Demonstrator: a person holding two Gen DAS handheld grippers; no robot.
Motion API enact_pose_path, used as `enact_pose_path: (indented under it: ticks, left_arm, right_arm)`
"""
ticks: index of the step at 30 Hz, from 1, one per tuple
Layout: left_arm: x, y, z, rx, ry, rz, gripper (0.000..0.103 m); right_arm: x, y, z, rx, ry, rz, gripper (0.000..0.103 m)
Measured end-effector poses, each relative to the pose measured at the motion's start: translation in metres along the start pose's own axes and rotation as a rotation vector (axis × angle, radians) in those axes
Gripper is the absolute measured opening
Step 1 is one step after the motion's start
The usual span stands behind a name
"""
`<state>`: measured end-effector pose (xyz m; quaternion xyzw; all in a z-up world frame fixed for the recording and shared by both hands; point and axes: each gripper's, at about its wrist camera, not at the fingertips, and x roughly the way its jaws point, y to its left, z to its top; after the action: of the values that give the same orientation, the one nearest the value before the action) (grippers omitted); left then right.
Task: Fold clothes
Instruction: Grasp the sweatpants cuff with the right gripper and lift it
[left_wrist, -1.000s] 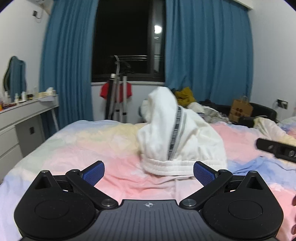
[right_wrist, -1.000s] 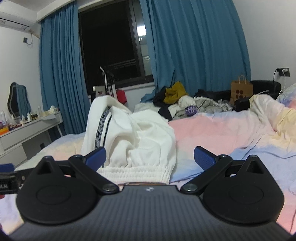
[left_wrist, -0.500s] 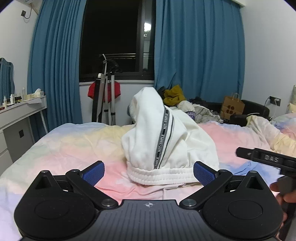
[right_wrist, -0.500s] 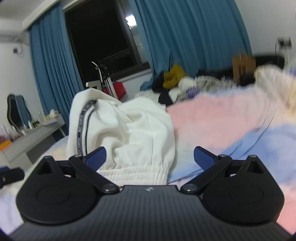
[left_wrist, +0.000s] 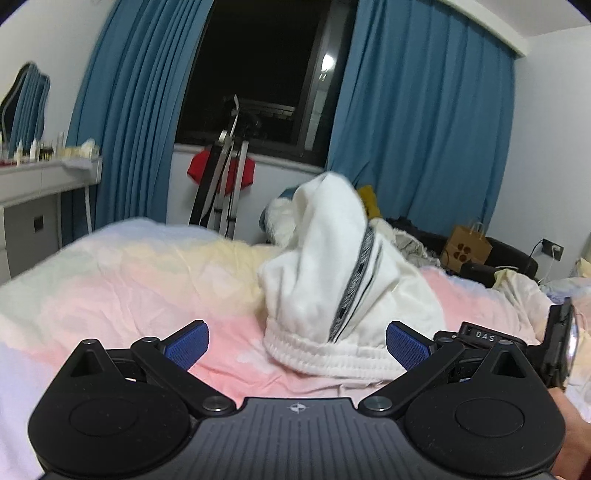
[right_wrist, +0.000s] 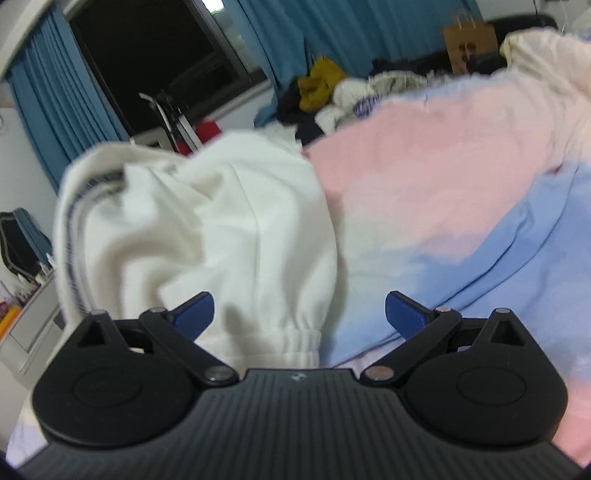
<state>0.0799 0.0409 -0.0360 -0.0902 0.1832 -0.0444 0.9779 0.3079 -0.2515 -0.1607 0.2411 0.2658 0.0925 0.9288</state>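
White sweatpants (left_wrist: 332, 280) stand in a crumpled heap on the bedspread (left_wrist: 129, 280), toward its middle, waistband at the near bottom and a dark lettered stripe running up the side to a peak. Against the frames from 0.5 s and 1 s ago the heap keeps its shape, but it now sits right of centre in the left wrist view where it was nearly central before, and it fills more of the right wrist view, which has tipped downward and gone blurry. The right gripper, only a dark bar at the right edge 0.5 s ago, now shows larger and closer in the left wrist view (left_wrist: 517, 341), just beside the waistband's right end.

The elastic waistband (left_wrist: 325, 356) lies just ahead of the left gripper (left_wrist: 297, 343), between its 2 blue pads and nearer the right one; whether a pad touches cloth cannot be told. In the right wrist view the right gripper (right_wrist: 299, 315) is very close to the garment (right_wrist: 207, 236): the gathered band runs between the fingers, and the left pad (right_wrist: 194, 314) overlaps the white fabric, though contact is not certain.

Both grippers are spread wide, as in the earlier frames, and neither holds anything.

Pastel pink, yellow and blue bedding carries the heap. Beyond its far edge are blue curtains (left_wrist: 417, 122) around a dark window, a folding rack with a red item (left_wrist: 221, 173), a clothes pile (right_wrist: 332, 92) and a paper bag (left_wrist: 467, 247)
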Motion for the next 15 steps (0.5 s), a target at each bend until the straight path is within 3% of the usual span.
enact_pose_path:
  ticks: [1, 2, 3, 5, 6, 8, 15]
  left_arm:
    - [0.005, 0.004, -0.001, -0.007, 0.009, 0.0, 0.103]
    - [0.01, 0.007, -0.003, -0.012, 0.019, 0.002, 0.103]
    - [0.016, 0.01, -0.005, -0.021, 0.035, 0.003, 0.103]
    - [0.024, 0.013, -0.007, -0.037, 0.062, -0.009, 0.103]
    - [0.027, 0.015, -0.008, -0.039, 0.068, -0.013, 0.103]
    - [0.03, 0.018, -0.01, -0.035, 0.072, -0.016, 0.103]
    - [0.027, 0.022, -0.008, -0.013, 0.036, -0.028, 0.103]
  right_arm:
    - [0.008, -0.002, -0.002, 0.006, 0.017, 0.01, 0.099]
    - [0.014, -0.001, -0.004, 0.006, 0.026, 0.021, 0.089]
    - [0.02, 0.001, -0.007, 0.003, 0.037, 0.03, 0.071]
    - [0.023, 0.013, -0.009, -0.046, 0.052, 0.02, 0.052]
    - [0.021, 0.021, -0.009, -0.085, 0.042, -0.001, 0.047]
    - [0.013, 0.035, -0.007, -0.142, 0.009, -0.035, 0.027]
    - [-0.061, 0.044, 0.024, -0.032, -0.156, -0.006, 0.023]
